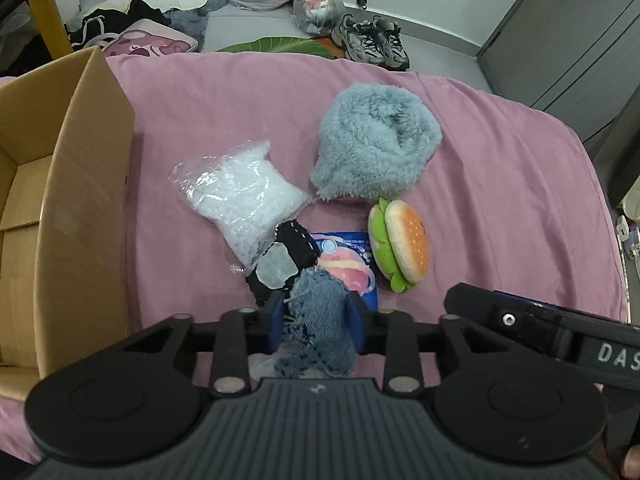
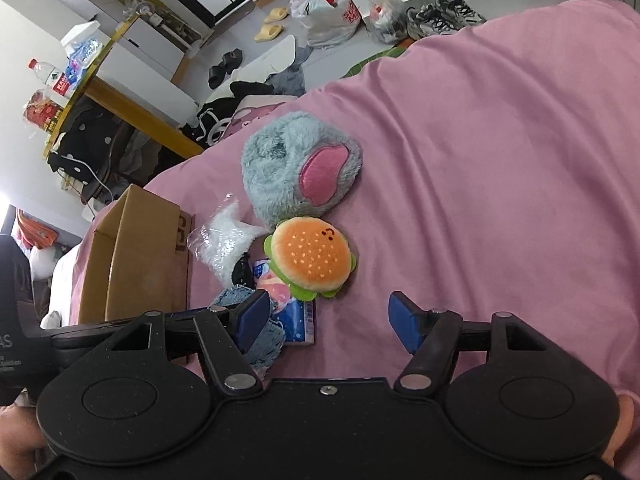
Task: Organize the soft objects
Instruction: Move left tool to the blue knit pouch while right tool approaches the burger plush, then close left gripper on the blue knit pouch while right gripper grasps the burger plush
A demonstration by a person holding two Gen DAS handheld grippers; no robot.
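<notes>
Denim scrap (image 1: 320,320), just right of the cardboard box (image 1: 80,184), is clamped in the left gripper (image 1: 316,320); lift clear before swinging boxward, while the right gripper (image 2: 332,316) waits with fingers apart.

A lived-in home bedroom.
A pink-sheeted bed (image 1: 500,152) stood amid floor clutter: sneakers (image 1: 374,40), slippers (image 2: 272,24), shopping bags (image 2: 328,8).

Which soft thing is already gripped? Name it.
The denim piece. It is clamped in the left gripper, while the burger plush, the grey fuzzy plush and the clear bag lie free on the pink sheet.
</notes>
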